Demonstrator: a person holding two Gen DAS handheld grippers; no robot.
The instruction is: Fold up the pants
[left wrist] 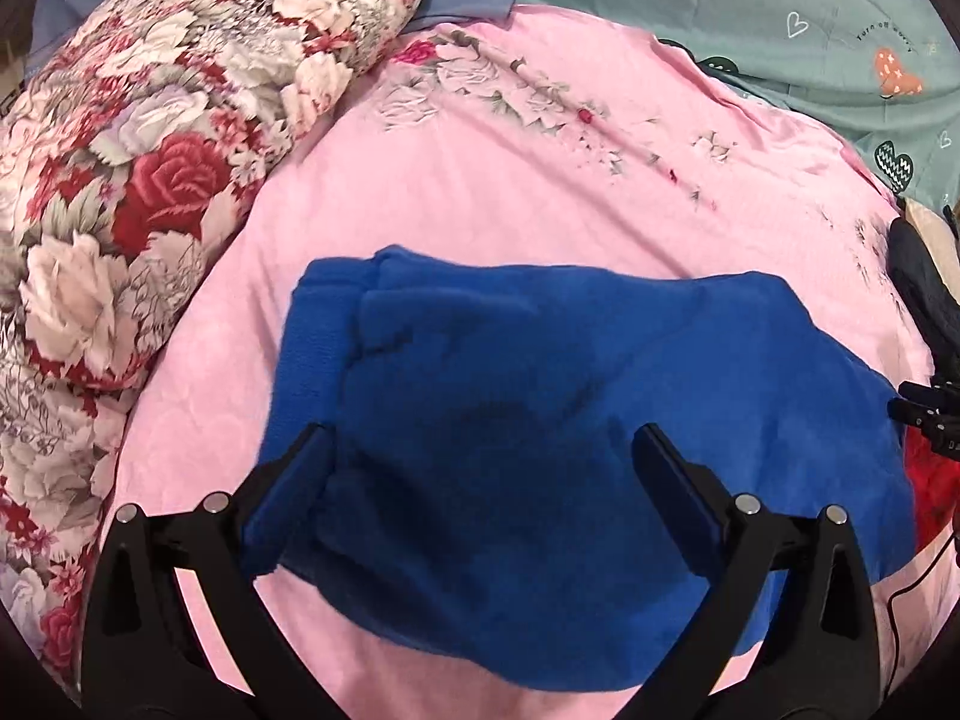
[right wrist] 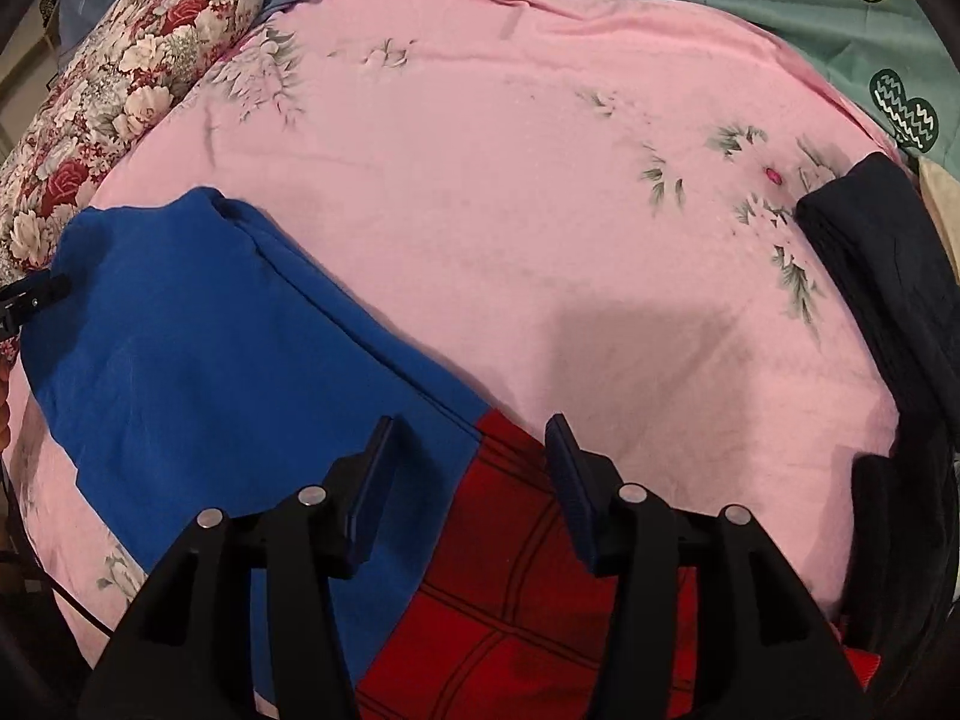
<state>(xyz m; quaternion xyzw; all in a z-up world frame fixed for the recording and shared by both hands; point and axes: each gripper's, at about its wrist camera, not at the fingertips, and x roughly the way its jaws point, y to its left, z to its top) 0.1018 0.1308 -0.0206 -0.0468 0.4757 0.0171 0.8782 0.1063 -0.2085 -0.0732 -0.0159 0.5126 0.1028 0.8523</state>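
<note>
Blue fleece pants [left wrist: 540,420] lie folded on the pink bed sheet [left wrist: 480,180]; a red part with dark grid lines [right wrist: 528,600] joins the blue part [right wrist: 210,390]. My left gripper [left wrist: 480,444] is open, its jaws spread wide just above the blue cloth. My right gripper [right wrist: 471,438] is open over the seam between blue and red. Each gripper's tips show at the edge of the other view: the right [left wrist: 927,411], the left [right wrist: 33,297].
A red and white floral quilt [left wrist: 120,180] is rolled along the left side. A teal blanket with hearts [left wrist: 810,30] lies at the back. A dark folded garment [right wrist: 888,276] sits at the right edge of the sheet. A thin black cable [left wrist: 912,588] runs at lower right.
</note>
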